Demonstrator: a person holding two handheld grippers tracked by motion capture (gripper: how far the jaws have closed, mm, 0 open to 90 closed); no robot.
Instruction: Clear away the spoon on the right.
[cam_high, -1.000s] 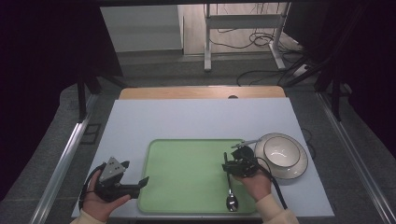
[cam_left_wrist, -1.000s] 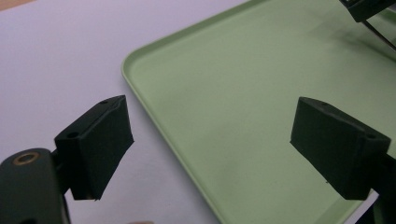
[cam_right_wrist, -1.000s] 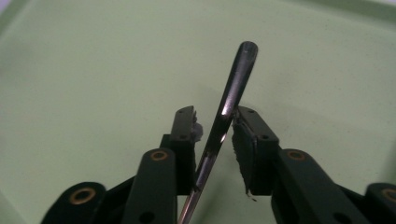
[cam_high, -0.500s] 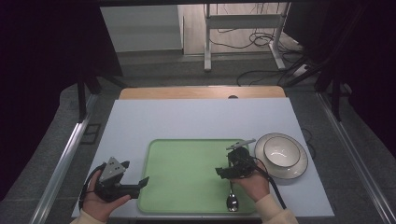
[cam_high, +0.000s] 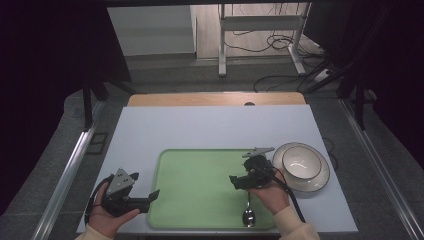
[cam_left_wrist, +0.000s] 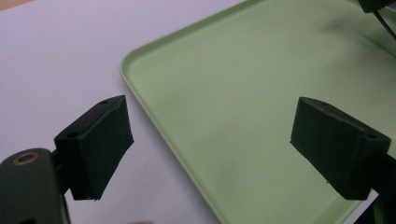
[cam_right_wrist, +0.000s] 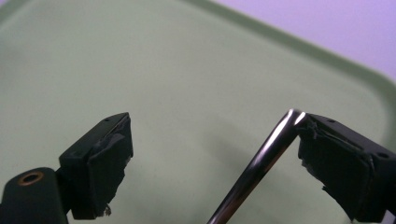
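Observation:
A metal spoon (cam_high: 248, 212) lies on the green tray (cam_high: 200, 190), bowl end toward the near edge. My right gripper (cam_high: 234, 181) hovers over the tray's right part, open, jaws pointing left. In the right gripper view the spoon's handle (cam_right_wrist: 261, 158) leans against the inner face of the right-hand jaw, while the other jaw stands well apart from it; the right gripper (cam_right_wrist: 215, 158) holds nothing between its pads. My left gripper (cam_high: 152, 196) is open at the tray's near left corner. In the left gripper view its jaws (cam_left_wrist: 210, 149) straddle the tray rim (cam_left_wrist: 154, 107).
A white bowl (cam_high: 300, 162) sits on a plate (cam_high: 320, 180) just right of the tray. The white tabletop (cam_high: 210, 130) stretches behind the tray to a wooden strip (cam_high: 215, 99) at the far edge.
My right gripper has drifted left from beside the plate and turned its jaws leftward over the tray. The spoon's bowl end and my left gripper have stayed put.

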